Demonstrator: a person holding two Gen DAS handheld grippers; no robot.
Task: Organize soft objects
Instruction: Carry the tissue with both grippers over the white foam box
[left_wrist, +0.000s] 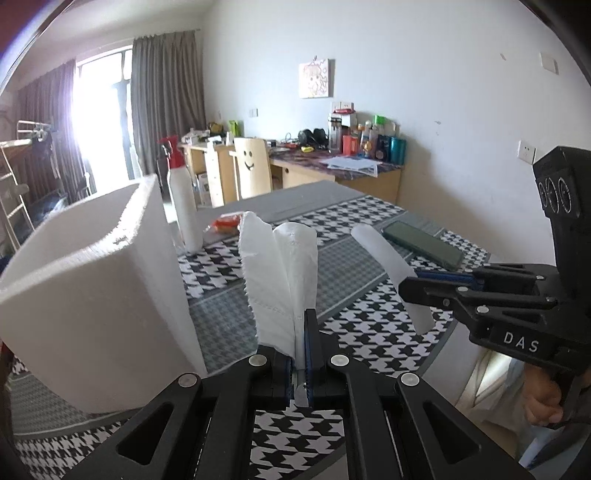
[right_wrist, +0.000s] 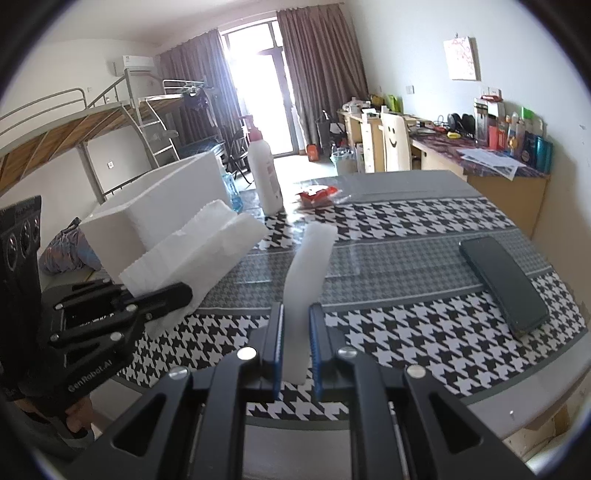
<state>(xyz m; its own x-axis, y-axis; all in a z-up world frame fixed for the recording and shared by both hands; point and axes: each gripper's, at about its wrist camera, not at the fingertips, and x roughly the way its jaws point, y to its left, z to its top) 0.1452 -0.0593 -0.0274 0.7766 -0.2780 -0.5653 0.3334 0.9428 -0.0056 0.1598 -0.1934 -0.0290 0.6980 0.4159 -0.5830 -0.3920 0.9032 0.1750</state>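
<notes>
Soft things were the job, and two of them were up off the table. One was a folded white tissue (left_wrist: 280, 280), pinched at its bottom edge by the left gripper (left_wrist: 303, 354), whose jaws were squeezed almost fully together on the thin paper. It stood up like a fan, likely because only its bottom edge was held. The other was a white foam strip (right_wrist: 308, 280), held by the right gripper (right_wrist: 295, 343). Those jaws stood a little apart, pressing on the strip's two sides, since the strip was thicker than the paper.

Just beside the tissue stood one white foam box (left_wrist: 92, 295) with an open top. It looked like the place the soft things should go, so holding them up near it made sense.

On the checked tablecloth (right_wrist: 406, 332) lay one dark phone (right_wrist: 504, 284), well apart from the box. Farther back stood one white bottle (right_wrist: 264, 177) with a red top, and near it one red packet (right_wrist: 317, 195). A hand (left_wrist: 543, 402) showed under the right tool.
</notes>
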